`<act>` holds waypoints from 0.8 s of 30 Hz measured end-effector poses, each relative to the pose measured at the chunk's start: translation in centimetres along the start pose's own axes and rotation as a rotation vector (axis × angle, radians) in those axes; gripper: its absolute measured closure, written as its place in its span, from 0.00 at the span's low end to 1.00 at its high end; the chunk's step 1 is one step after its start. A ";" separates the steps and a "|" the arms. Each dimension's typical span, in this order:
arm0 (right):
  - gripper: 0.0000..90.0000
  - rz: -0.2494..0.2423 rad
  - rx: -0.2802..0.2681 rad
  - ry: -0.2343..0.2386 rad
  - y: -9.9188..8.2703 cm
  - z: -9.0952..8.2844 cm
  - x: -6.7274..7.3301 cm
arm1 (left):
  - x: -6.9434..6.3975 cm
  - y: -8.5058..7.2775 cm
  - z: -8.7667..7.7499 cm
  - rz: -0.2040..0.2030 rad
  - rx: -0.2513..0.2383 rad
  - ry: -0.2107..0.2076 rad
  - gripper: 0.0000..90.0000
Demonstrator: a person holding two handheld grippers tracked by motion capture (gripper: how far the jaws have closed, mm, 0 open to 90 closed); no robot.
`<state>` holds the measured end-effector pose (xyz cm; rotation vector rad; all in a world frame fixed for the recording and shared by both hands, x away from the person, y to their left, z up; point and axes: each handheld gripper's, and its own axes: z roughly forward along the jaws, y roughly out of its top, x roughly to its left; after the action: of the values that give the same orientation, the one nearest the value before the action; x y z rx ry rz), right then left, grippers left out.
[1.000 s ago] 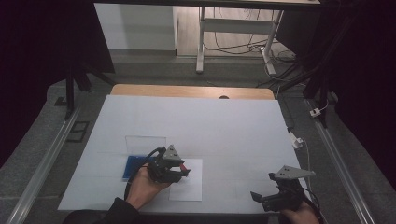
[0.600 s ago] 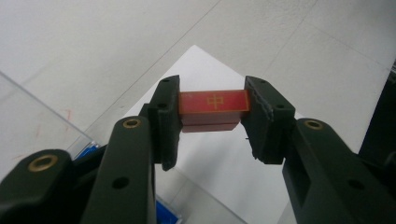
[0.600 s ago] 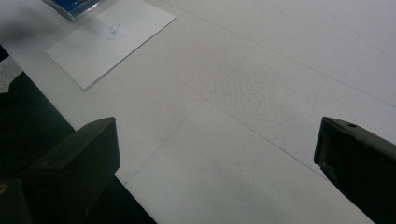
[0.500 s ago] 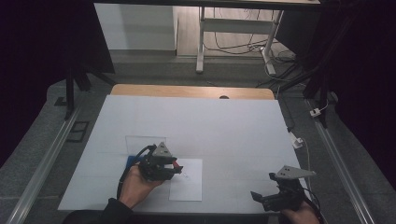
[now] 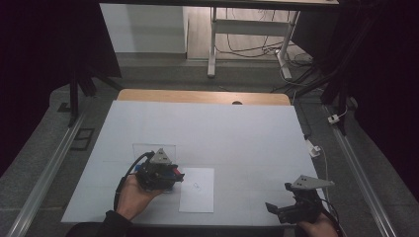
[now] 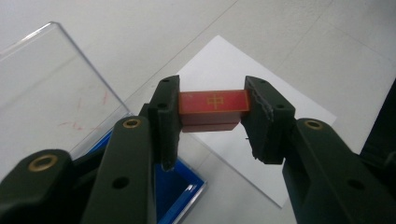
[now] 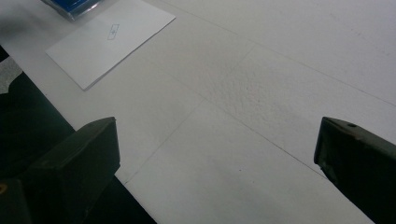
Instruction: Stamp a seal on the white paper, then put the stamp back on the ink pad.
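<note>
My left gripper [image 6: 212, 112] is shut on a small red block [image 6: 213, 103] with a gold mark on its top face, held above the table. In the high view that left gripper [image 5: 179, 174] sits at the front left, beside a white paper sheet [image 5: 197, 190]. Under it lies a blue box [image 6: 175, 193] with a clear open lid [image 6: 51, 98]. The paper sheet [image 7: 109, 39] carries a small printed rectangle [image 7: 113, 31]. My right gripper [image 5: 274, 210] hovers open at the front right, its jaws wide apart over bare table [image 7: 224, 154].
A large white mat [image 5: 212, 133] covers the table, with a wooden strip [image 5: 197, 96] along its far edge. Metal rails [image 5: 49, 168] run down both sides. A white plug and cable [image 5: 316, 150] lie off the mat's right edge.
My left gripper has drifted left and slightly toward the person with the red block in it, now covering the blue box. The right gripper has stayed put.
</note>
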<state>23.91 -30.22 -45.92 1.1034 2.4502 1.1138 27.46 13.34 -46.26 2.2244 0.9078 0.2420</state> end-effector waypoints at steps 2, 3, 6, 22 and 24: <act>0.00 0.001 0.001 -0.003 0.0 0.0 0.0 | 0.2 -0.1 -0.2 -0.011 -0.005 0.003 0.65; 0.00 0.003 -0.002 0.001 0.0 0.0 0.0 | 0.3 -0.2 -0.4 -0.013 -0.003 0.006 0.65; 0.00 0.003 0.001 -0.003 0.0 0.0 0.0 | 0.6 -0.3 -0.6 -0.022 -0.006 0.008 0.65; 0.00 0.006 -0.004 -0.003 0.0 -0.1 -0.1 | 1.8 -1.3 -1.9 -0.058 -0.015 0.049 0.65; 0.00 0.006 -0.004 0.000 0.0 -0.1 -0.1 | 2.0 -1.5 -2.0 -0.063 -0.016 0.055 0.65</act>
<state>23.93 -30.34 -45.86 1.1107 2.4452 1.1200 27.24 16.54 -45.98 2.1801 1.0007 0.2805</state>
